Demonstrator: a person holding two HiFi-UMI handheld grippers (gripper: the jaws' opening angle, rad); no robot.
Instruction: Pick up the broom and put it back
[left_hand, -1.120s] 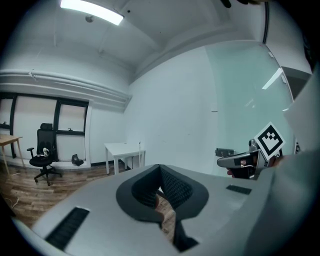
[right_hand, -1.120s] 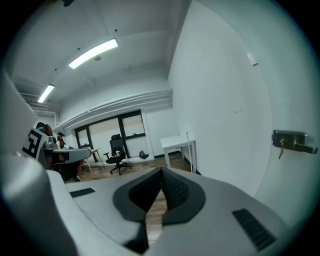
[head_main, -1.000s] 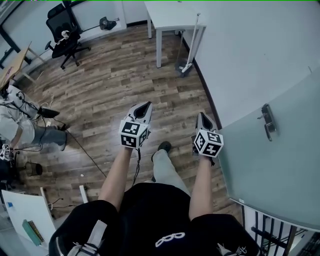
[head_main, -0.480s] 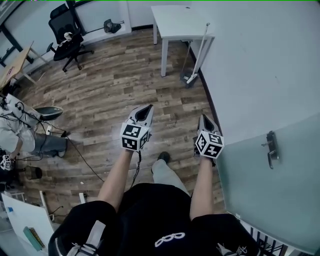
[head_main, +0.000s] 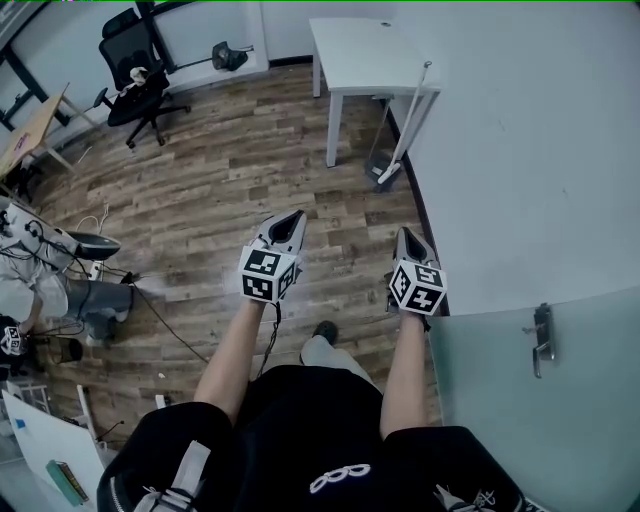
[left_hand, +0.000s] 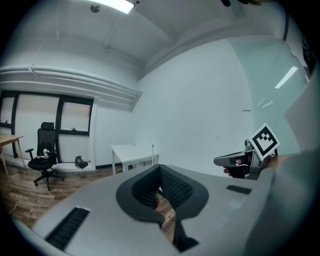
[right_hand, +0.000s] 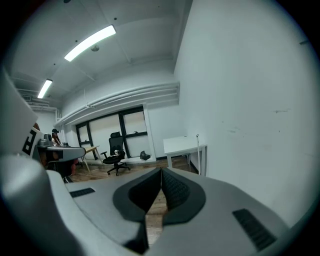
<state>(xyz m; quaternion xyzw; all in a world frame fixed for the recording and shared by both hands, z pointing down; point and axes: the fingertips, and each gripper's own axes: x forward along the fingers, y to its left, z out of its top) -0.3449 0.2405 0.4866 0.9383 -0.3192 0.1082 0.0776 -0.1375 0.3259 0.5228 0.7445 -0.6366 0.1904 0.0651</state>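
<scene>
Above the wooden floor (head_main: 220, 180) | left tool (head_main: 291, 214) pressed together, empty | right tool (head_main: 404, 233) pressed together, empty | broom (head_main: 409, 118) leaning near wall (head_main: 520, 150)

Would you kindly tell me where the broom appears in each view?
Head view: broom upper right, leaning at the white table by the wall.
Left gripper view: broom near centre, at the table's right end.
Right gripper view: broom right of centre, beside the table.
Shared landmark: the white table.
</scene>
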